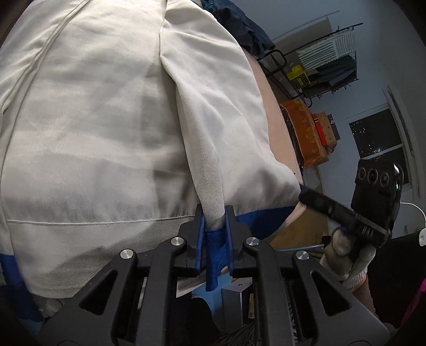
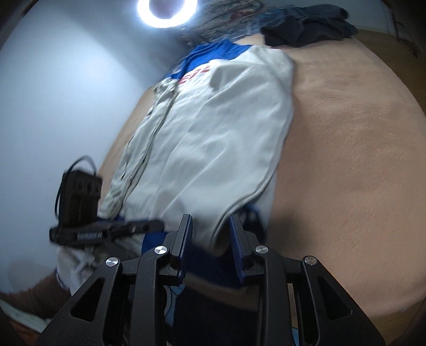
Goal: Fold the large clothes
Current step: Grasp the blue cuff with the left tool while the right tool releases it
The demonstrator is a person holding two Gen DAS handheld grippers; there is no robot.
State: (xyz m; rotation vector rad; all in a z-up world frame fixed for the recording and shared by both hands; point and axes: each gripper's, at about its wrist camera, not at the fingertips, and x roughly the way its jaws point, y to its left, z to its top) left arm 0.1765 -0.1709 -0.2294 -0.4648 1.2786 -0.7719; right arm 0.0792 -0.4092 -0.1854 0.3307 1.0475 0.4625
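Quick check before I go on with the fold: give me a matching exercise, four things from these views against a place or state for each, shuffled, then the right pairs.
Things:
1. cream jacket with blue trim
2. dark crumpled garment
3. left gripper
4. ring light

Places or states:
A. glowing at the top of the right wrist view
B. spread flat on the tan blanket
C. heaped at the blanket's far end
D. pinching the blue hem

Pairs: 1-B, 2-C, 3-D, 4-A
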